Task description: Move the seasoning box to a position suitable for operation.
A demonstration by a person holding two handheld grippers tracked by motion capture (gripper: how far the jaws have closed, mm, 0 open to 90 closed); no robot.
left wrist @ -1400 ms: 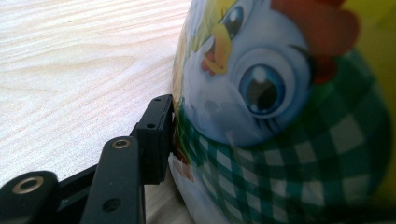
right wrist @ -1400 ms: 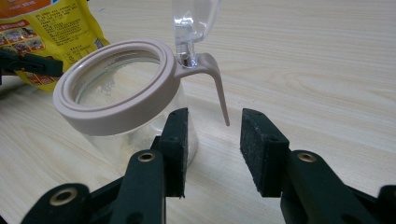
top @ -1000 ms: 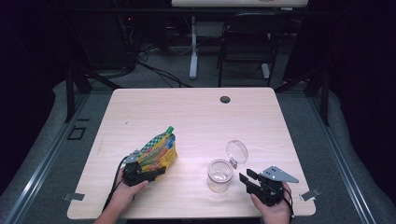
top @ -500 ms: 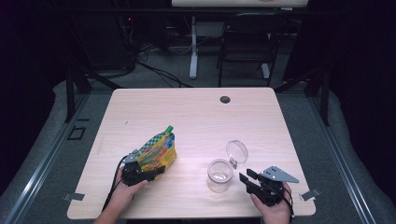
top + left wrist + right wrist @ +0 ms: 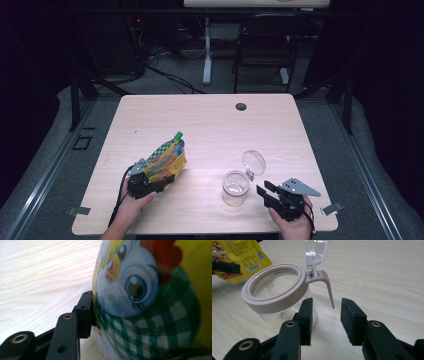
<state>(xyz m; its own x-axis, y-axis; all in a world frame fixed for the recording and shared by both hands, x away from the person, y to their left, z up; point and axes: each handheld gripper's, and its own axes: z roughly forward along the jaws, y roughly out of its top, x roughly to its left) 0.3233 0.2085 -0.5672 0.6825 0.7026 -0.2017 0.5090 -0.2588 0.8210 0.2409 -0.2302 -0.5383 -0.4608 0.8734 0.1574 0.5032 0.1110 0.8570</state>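
I pinch the pouch (image 5: 167,160) in my left hand-held gripper (image 5: 145,184); the right hand-held gripper (image 5: 327,315) stays spread beside the open jar (image 5: 279,296). Next, I should steady it.

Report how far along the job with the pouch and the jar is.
Done: the jar stands with its lid flipped open, and the left claw is shut on the pouch, tilted up off the table. In hand: the right claw, open, sits at the jar's handle. Left: the pouch's green cap looks still on, and nothing appears poured into the jar.
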